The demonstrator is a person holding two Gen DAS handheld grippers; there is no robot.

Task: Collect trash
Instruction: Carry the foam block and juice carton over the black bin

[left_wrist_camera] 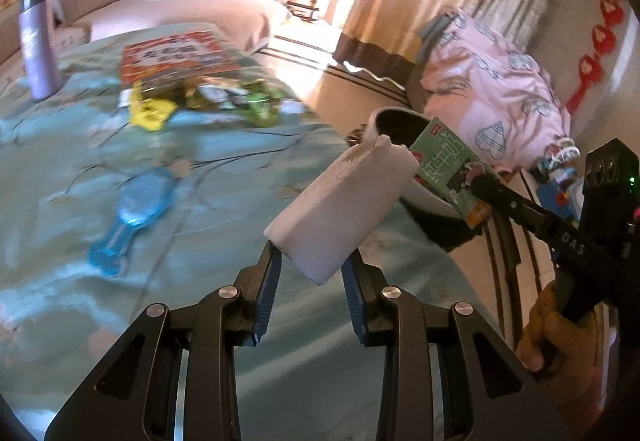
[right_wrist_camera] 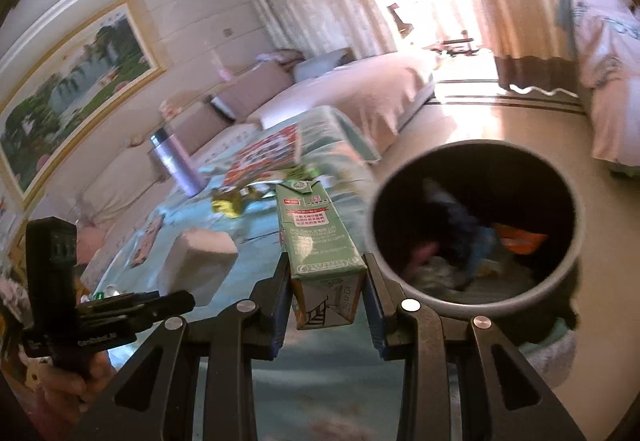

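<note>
My left gripper (left_wrist_camera: 312,265) is shut on a white foam block (left_wrist_camera: 344,209) and holds it above the table's right edge; the block also shows in the right wrist view (right_wrist_camera: 200,261). My right gripper (right_wrist_camera: 326,281) is shut on a green milk carton (right_wrist_camera: 316,241), just left of the open trash bin (right_wrist_camera: 476,157). In the left wrist view the carton (left_wrist_camera: 448,169) hangs over the bin's rim (left_wrist_camera: 384,113), with the right gripper's fingers (left_wrist_camera: 516,201) behind it. The bin holds several scraps of trash. Loose wrappers (left_wrist_camera: 208,101) lie on the teal tablecloth (left_wrist_camera: 80,201).
On the table lie a purple bottle (left_wrist_camera: 38,45), a red snack bag (left_wrist_camera: 176,57) and a blue hairbrush (left_wrist_camera: 132,213). A sofa (left_wrist_camera: 180,9) stands beyond the table. A chair with pink cloth (left_wrist_camera: 496,89) stands right of the bin. Curtains and a bright window are behind.
</note>
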